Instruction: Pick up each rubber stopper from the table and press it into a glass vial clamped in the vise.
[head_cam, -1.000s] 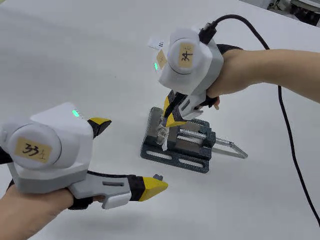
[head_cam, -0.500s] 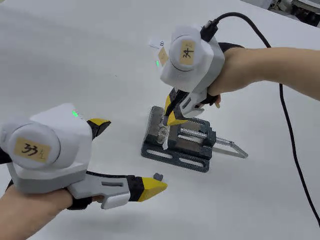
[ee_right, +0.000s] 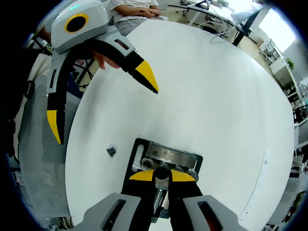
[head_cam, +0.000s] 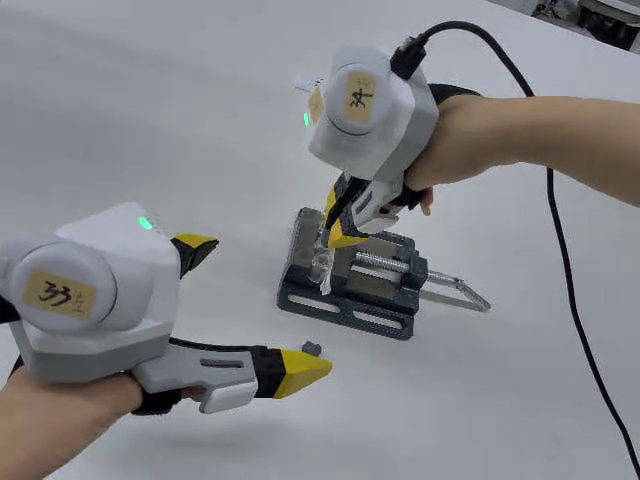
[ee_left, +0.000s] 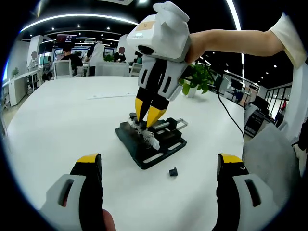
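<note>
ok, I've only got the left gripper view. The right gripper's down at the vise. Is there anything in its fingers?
Observer: Yes. The right gripper view shows a dark stopper pinched between the yellow fingers of the right gripper.
Operator: Good. Is my left unit powered? I can't see its body from here.
Observer: The head view shows a green light lit on top of the left gripper.

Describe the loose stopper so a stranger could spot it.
Find the dark vise on the white table. Between it and the open left gripper lies the loose stopper: a small dark plug alone on bare tabletop, unlike the pinched stopper in the right gripper over the vise.
</note>
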`<state>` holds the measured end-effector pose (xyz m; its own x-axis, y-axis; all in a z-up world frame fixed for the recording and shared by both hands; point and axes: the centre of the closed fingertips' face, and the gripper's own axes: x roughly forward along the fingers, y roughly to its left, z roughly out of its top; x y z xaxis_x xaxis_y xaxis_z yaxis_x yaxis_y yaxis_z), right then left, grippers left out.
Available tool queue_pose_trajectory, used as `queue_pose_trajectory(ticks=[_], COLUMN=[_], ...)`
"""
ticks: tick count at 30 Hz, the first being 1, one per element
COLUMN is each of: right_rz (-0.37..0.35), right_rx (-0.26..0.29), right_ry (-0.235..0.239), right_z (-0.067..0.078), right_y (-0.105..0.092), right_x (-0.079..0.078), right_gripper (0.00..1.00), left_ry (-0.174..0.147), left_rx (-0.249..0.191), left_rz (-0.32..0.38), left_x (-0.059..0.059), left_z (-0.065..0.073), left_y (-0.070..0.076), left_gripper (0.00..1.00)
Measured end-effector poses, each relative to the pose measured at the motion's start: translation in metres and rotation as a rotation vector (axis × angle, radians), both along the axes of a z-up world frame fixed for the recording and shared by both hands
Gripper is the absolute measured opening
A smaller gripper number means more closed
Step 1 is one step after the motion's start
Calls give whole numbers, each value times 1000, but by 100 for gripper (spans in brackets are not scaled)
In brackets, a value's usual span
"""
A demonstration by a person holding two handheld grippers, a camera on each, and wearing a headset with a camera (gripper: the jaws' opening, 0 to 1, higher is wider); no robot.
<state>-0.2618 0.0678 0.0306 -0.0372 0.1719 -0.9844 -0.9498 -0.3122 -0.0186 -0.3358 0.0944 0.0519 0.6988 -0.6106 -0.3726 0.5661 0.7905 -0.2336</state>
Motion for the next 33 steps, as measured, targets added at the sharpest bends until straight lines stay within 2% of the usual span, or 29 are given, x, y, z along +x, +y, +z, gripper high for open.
queue_pose_trajectory(ticks=[6, 9, 10, 11, 13, 16, 18, 33], right_rz=[-94, -111, -173, -150, -165, -161, -223, -150], right_rx=[9, 7, -5, -7, -30, -59, -66, -66], right_ry=[-10, -7, 13, 9, 8, -19, -30, -14], right_z=[0, 1, 0, 0, -1, -1, 0, 0], right_y=[-1, -1, -1, 0, 2, 2, 0, 1], right_x=[-1, -2, -2, 0, -1, -2, -2, 0], right_gripper=[4, 4, 4, 4, 4, 4, 4, 6], left_ry=[1, 0, 0, 1, 2, 4, 6, 17], left_rx=[-5, -5, -5, -6, -7, -7, -6, -7], left_rz=[-12, -16, -17, -18, -19, -19, -20, -23], left_x=[1, 1, 1, 1, 2, 1, 1, -2], left_z=[-1, 0, -1, -1, -1, -2, -2, -5], left_y=[-5, -7, -8, -8, -8, -9, -10, -9], left_gripper=[99, 99, 99, 99, 99, 99, 99, 99])
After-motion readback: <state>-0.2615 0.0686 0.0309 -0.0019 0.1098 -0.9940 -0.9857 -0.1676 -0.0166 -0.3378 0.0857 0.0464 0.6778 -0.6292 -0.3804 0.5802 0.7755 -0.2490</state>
